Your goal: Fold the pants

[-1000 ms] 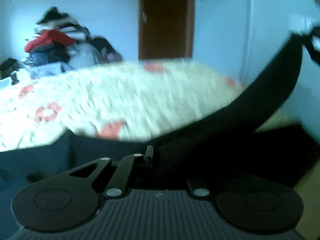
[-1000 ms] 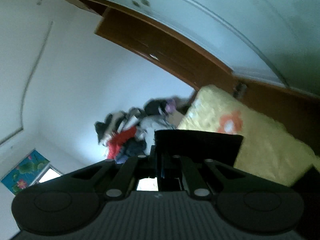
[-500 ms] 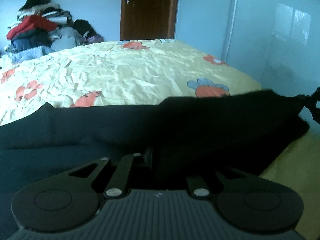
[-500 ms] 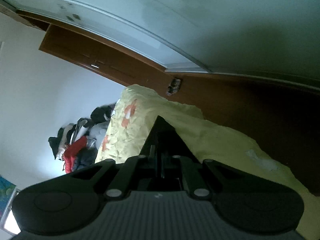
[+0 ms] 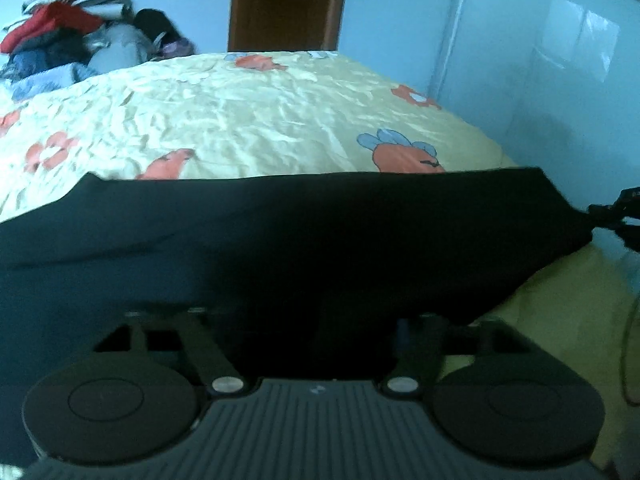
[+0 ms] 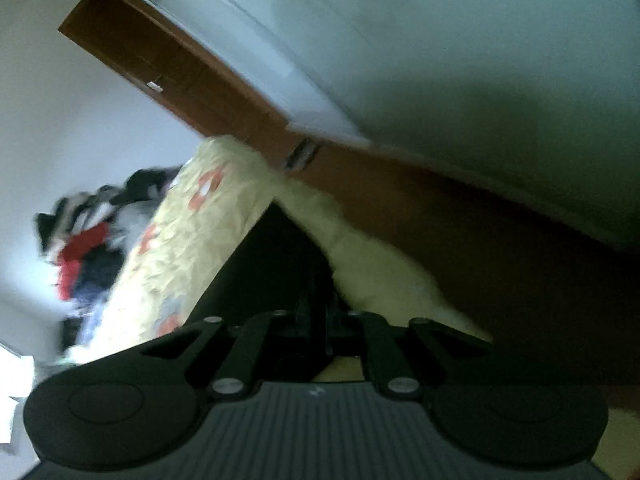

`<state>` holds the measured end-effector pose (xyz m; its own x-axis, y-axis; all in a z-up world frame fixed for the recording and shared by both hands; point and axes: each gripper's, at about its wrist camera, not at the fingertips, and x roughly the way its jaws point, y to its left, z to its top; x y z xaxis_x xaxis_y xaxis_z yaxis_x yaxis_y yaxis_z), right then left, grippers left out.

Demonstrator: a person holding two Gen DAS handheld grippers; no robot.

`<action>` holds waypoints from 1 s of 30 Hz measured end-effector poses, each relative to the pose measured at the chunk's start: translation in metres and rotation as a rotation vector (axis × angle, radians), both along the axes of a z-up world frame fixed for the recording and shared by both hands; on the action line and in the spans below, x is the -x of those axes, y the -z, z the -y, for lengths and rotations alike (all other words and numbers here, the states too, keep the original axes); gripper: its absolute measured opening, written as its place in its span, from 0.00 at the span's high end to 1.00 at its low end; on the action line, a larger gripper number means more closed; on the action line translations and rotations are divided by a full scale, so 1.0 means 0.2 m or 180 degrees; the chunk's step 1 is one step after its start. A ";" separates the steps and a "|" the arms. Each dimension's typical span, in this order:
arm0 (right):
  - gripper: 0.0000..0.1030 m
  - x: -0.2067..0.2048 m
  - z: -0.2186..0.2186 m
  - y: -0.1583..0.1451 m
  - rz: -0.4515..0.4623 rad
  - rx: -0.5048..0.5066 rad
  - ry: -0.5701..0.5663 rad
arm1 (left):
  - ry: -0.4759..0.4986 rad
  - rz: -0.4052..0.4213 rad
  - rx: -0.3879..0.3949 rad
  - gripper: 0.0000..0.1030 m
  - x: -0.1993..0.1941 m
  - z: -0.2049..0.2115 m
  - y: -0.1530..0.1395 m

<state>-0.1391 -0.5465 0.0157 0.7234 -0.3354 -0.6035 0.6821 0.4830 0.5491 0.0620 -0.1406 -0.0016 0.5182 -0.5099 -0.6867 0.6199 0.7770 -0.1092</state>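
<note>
Black pants [image 5: 320,240] spread across the bed [image 5: 248,120], folded edge toward 12 o'clock. Left gripper [image 5: 312,320] jaws apart above the cloth; right gripper [image 6: 316,312] jaws clamped on the 3 o'clock corner. Best to lay that corner flat before letting go.

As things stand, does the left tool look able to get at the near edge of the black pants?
Probably yes: the left tool is open, and the black pants lie spread on the bed directly ahead with nothing between.

Left jaws hidden by pants [image 5: 320,240]
</note>
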 end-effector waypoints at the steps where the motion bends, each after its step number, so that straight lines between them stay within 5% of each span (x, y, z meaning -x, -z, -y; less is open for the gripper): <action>1: 0.88 -0.01 -0.05 -0.06 -0.0086 0.0289 0.0164 | -0.0005 0.0014 0.0024 0.27 0.01 -0.02 -0.01; 4: 0.88 -0.14 -0.26 -0.25 -0.0194 0.1235 0.0113 | -0.0025 0.0010 0.0039 0.27 0.01 -0.08 -0.06; 6: 0.87 -0.35 -0.43 -0.31 -0.0123 0.1487 -0.0732 | -0.0070 -0.0006 0.0086 0.27 -0.02 -0.11 -0.10; 10: 0.87 -0.81 -0.81 -0.22 -0.0263 0.1273 -0.2526 | -0.0180 -0.0064 0.0221 0.25 -0.07 -0.18 -0.15; 15: 0.87 -1.22 -1.13 -0.06 -0.0702 0.1297 -0.3528 | -0.0005 -0.0122 0.0082 0.24 -0.04 -0.23 -0.17; 19: 0.87 -1.32 -1.20 0.02 -0.0751 0.1246 -0.3628 | -0.0125 -0.0037 0.0002 0.23 -0.07 -0.25 -0.15; 23: 0.87 -1.42 -1.14 0.07 -0.0845 0.1394 -0.3203 | -0.0363 -0.0120 0.0022 0.23 -0.19 -0.23 -0.12; 27: 0.87 -1.19 -1.08 -0.04 -0.0549 0.1351 -0.3143 | -0.0496 -0.0176 -0.0076 0.23 -0.29 -0.19 -0.08; 30: 0.79 -1.11 -1.11 -0.03 -0.0713 0.1397 -0.3471 | -0.0412 -0.0173 -0.0173 0.23 -0.37 -0.11 -0.05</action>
<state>0.0824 -0.3246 0.0217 0.6481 0.1807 -0.7398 -0.1439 0.9830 0.1140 0.1350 -0.1184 0.0078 0.5386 -0.4025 -0.7402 0.5084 0.8558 -0.0954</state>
